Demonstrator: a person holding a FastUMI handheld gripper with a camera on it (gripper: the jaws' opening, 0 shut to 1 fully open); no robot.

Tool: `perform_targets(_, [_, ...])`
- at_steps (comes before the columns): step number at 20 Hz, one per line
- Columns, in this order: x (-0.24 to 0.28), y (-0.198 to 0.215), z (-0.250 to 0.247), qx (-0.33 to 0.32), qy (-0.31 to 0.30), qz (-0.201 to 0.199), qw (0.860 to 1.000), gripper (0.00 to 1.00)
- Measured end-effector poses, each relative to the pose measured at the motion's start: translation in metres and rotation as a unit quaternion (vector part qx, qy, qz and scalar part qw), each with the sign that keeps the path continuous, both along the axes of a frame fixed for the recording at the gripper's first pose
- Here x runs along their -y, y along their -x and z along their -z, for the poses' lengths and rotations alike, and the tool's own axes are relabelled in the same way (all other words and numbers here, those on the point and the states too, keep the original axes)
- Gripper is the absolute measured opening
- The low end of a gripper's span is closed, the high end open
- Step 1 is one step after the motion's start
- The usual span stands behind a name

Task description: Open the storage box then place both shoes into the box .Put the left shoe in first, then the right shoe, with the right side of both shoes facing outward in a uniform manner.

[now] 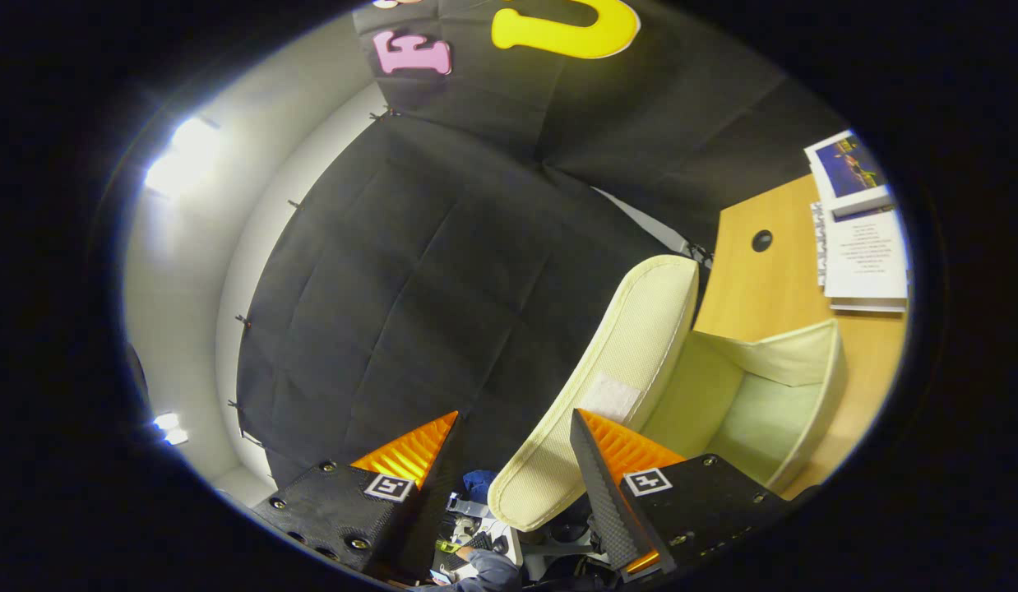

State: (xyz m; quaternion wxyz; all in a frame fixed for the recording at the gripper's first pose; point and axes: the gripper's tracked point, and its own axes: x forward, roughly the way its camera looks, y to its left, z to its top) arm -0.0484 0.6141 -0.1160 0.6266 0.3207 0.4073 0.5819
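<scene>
Right at the lens, the gripper (513,427) has its two fingers spread wide, ribbed pads facing each other across an open gap, square markers on the blocky bases low in the frame. The lifted lid (608,395) of the storage box (793,411) stands in that gap, close against the right finger's pad; the left finger is clear of it, so nothing is clamped, and whether the right pad actually touches the flap I cannot tell.

Largest thing out there: the booth's black cloth wall (427,271), creased into panels, filling the centre and upper frame, with pale wall and bright lights off at the left.

Next, the wooden table (764,279) at the right, smooth, with a small dark round hole in it.

The storage box sits on that table, lower right of centre, beyond the right finger: soft pale cream fabric, squared walls, mouth open and roomy inside. Its lid is a rounded, padded flap with a stitched rim and a white fastening patch, tilted up and back.

Smallest: a stack of printed papers (862,247) on the table at the upper right, well apart from the box.
</scene>
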Motion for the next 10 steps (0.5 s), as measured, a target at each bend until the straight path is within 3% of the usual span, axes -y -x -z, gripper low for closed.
perform_targets(5, [-0.079,0.012,-0.019,0.012,-0.014,-0.023,1.000,0.78])
perform_targets(10, [-0.112,0.023,-0.041,0.032,-0.029,-0.047,0.998,0.78])
